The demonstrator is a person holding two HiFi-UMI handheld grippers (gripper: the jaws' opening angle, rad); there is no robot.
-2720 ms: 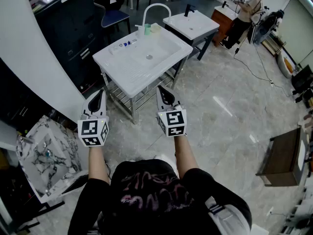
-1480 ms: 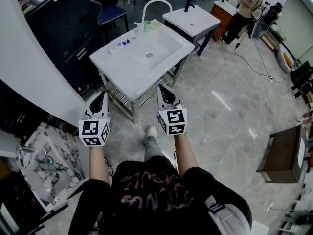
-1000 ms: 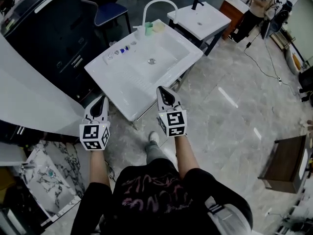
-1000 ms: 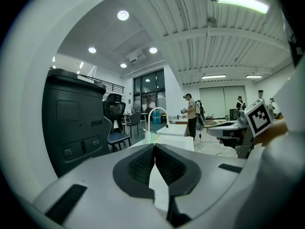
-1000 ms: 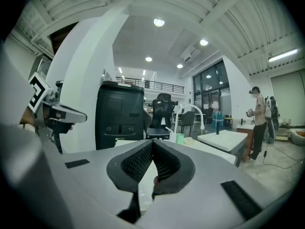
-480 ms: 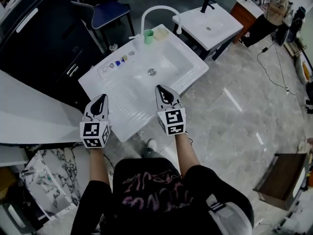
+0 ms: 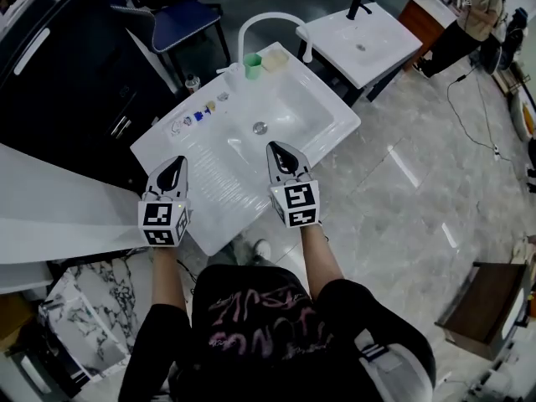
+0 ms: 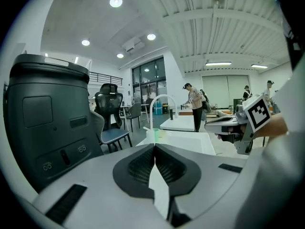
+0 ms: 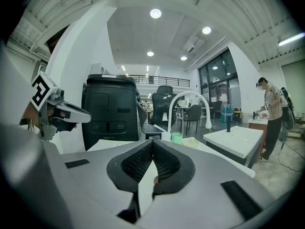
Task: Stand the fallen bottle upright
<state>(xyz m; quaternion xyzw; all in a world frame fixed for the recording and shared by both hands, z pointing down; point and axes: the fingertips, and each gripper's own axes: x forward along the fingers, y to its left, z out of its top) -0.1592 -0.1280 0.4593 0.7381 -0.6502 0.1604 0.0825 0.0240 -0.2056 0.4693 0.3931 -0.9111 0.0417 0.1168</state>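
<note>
- Both tools are fully closed, pads meeting, nothing between them: the left tool (image 7: 174,167) over the near-left part of the white counter (image 7: 219,212), the right tool (image 7: 278,151) over the near rim of its basin (image 7: 289,107).
- The fallen bottle cannot be picked out for sure. It is likeliest among the row of small things (image 7: 198,115) on the far-left ledge, left of the green cup (image 7: 252,64). They are too small to tell apart.
- Judging by that size, the bottle should be light and stiff, with a smooth round body that rolls or skids easily on the glazed counter.
- Best hold: open one tool, pinch across the body near the middle, then tip it onto its base and release gently.
</note>
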